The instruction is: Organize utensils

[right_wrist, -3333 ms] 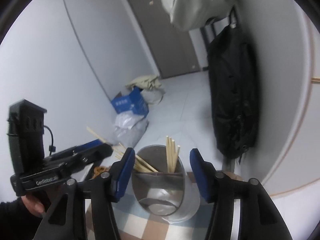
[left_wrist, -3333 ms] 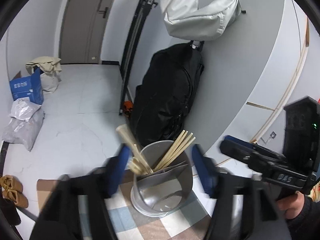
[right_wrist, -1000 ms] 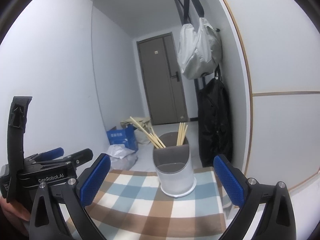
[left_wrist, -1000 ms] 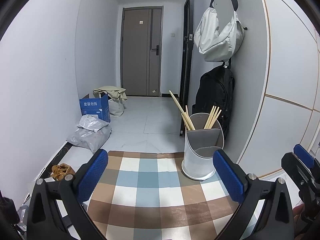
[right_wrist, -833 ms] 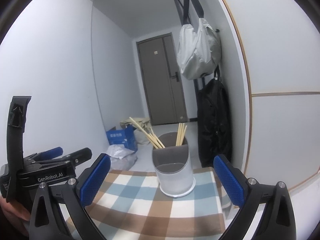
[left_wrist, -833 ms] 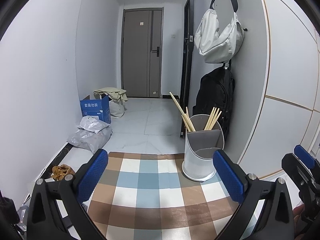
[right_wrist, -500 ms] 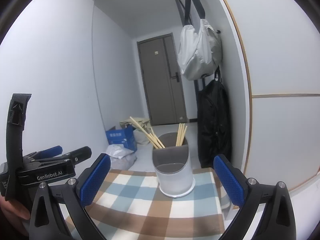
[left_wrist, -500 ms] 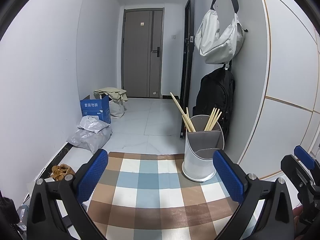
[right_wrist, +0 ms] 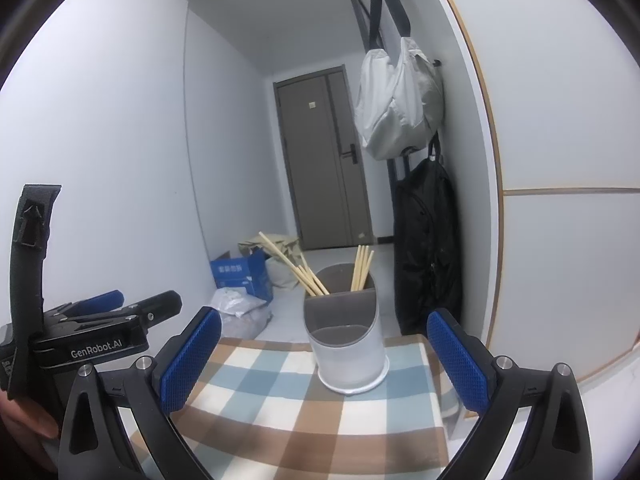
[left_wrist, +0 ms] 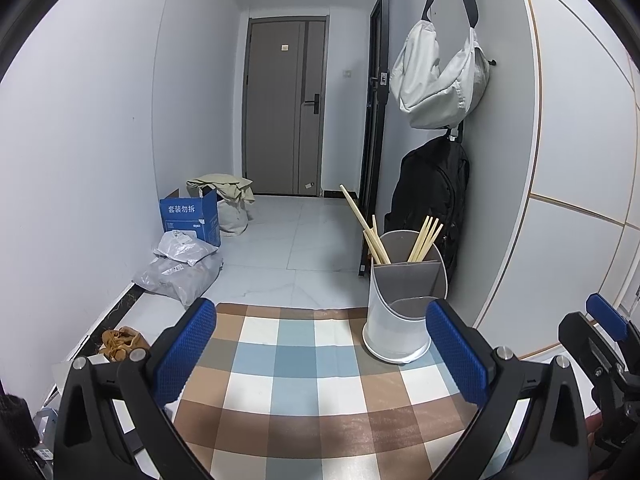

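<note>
A grey and white utensil holder stands on a checked cloth near its far right corner; it also shows in the right wrist view. Wooden chopsticks lean out of its back left compartment and more chopsticks stand in the back right one; its front compartment looks empty. My left gripper is open and empty, well short of the holder. My right gripper is open and empty, also short of it.
A black backpack and a pale bag hang on the right wall behind the holder. A blue box and grey parcels lie on the floor at left. The cloth ends at the table's far edge.
Since 3.3 s ago both grippers have drawn back from around the holder and opened wide. Over the last second almost nothing has moved.
</note>
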Tool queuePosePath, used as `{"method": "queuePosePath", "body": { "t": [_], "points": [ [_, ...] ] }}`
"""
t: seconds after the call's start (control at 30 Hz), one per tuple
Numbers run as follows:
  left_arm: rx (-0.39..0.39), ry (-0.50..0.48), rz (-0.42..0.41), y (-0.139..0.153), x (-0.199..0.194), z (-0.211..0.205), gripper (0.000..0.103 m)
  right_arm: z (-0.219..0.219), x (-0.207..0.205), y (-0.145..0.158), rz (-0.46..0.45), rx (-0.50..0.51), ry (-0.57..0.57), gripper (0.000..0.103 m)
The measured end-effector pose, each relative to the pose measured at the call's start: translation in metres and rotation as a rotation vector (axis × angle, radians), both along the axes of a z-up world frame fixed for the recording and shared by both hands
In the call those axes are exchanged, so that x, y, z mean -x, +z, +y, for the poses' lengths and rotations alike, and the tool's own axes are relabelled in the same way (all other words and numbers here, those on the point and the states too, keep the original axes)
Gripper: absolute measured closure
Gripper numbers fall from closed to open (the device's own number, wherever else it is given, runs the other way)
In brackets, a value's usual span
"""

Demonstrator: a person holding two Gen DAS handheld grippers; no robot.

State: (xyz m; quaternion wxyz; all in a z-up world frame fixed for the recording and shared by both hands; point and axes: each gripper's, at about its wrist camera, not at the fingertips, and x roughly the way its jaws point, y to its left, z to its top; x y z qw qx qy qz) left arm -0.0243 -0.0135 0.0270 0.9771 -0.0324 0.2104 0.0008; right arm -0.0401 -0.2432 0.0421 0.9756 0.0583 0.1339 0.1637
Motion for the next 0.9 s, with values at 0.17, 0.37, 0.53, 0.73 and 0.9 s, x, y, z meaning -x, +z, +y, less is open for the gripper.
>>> {"method": "queuePosePath", "body": {
  "t": [0.17,0.37,0.53,0.73,0.9],
  "points": [
    [0.0,0.001,0.004,0.0,-0.0004,-0.0004,0.001,-0.0004,-0.0003,-0.0002,0.0,0.0,0.001,0.0],
    [0.0,0.002,0.002,0.0004,-0.0002,-0.0018,0.001,-0.001,-0.0009,-0.0005,0.002,0.0,0.002,0.0],
    [0.001,0.001,0.002,0.0002,-0.0004,-0.0016,0.001,-0.0007,-0.0005,-0.0005,0.0,0.001,0.002,0.0],
    [-0.001,0.001,0.003,0.0002,-0.0009,-0.0023,0.001,-0.0007,-0.0006,-0.0006,0.001,0.001,0.002,0.0],
    [0.005,0.001,0.002,0.0003,-0.0006,-0.0026,0.001,-0.0017,-0.0011,-0.0011,0.003,0.0,0.002,0.0]
  ]
}}
